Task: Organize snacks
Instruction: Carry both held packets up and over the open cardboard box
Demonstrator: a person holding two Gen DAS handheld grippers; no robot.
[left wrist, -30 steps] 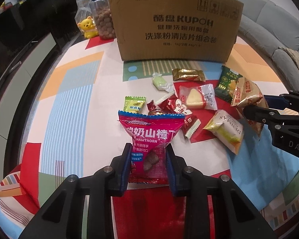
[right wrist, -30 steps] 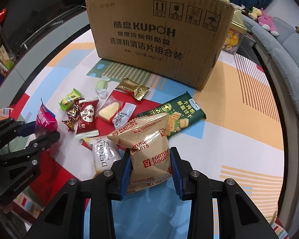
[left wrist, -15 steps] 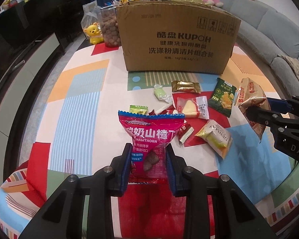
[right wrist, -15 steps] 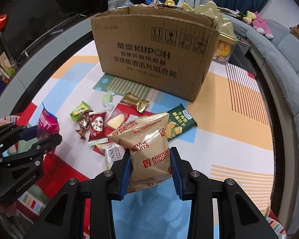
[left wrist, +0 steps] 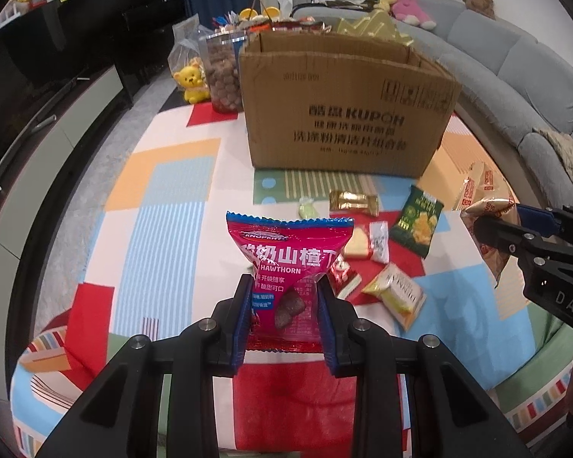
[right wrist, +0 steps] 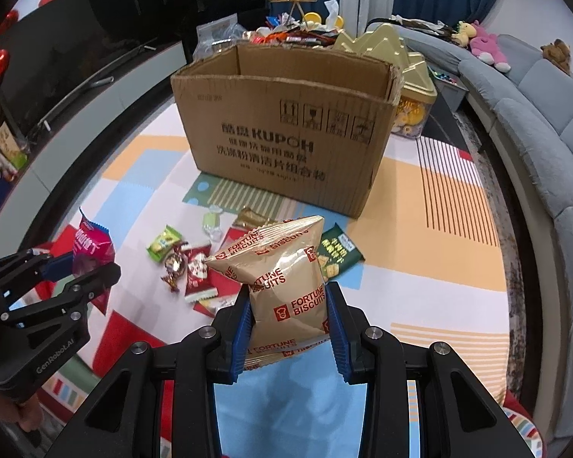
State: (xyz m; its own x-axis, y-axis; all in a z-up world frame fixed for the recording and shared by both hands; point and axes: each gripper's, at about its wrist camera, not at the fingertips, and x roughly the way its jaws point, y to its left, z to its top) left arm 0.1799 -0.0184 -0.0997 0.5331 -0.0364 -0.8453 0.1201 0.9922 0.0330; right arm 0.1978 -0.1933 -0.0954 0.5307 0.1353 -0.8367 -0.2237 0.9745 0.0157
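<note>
My left gripper (left wrist: 285, 290) is shut on a pink hawthorn snack bag (left wrist: 288, 255), held upright above the table. My right gripper (right wrist: 290, 297) is shut on a tan Fortune Biscuits bag (right wrist: 282, 271). Each gripper shows in the other's view: the right gripper (left wrist: 492, 225) at the right edge, the left gripper (right wrist: 91, 267) at the left edge. An open cardboard box (left wrist: 347, 110) stands at the back of the table, its inside partly visible. Several small snacks lie between me and the box: a green biscuit pack (left wrist: 418, 225), a gold wrapper (left wrist: 353, 202), a yellow cake pack (left wrist: 395, 294).
The table carries a colourful patchwork cloth (left wrist: 164, 210). A clear jar of brown balls (left wrist: 221, 72) and a yellow bear toy (left wrist: 191, 84) stand left of the box. A gold tin (right wrist: 408, 87) sits behind the box's right side. A grey sofa (right wrist: 534, 126) curves along the right.
Both grippers have risen with their bags still held. The table and snacks look farther below, and the box's open top has come into view.
</note>
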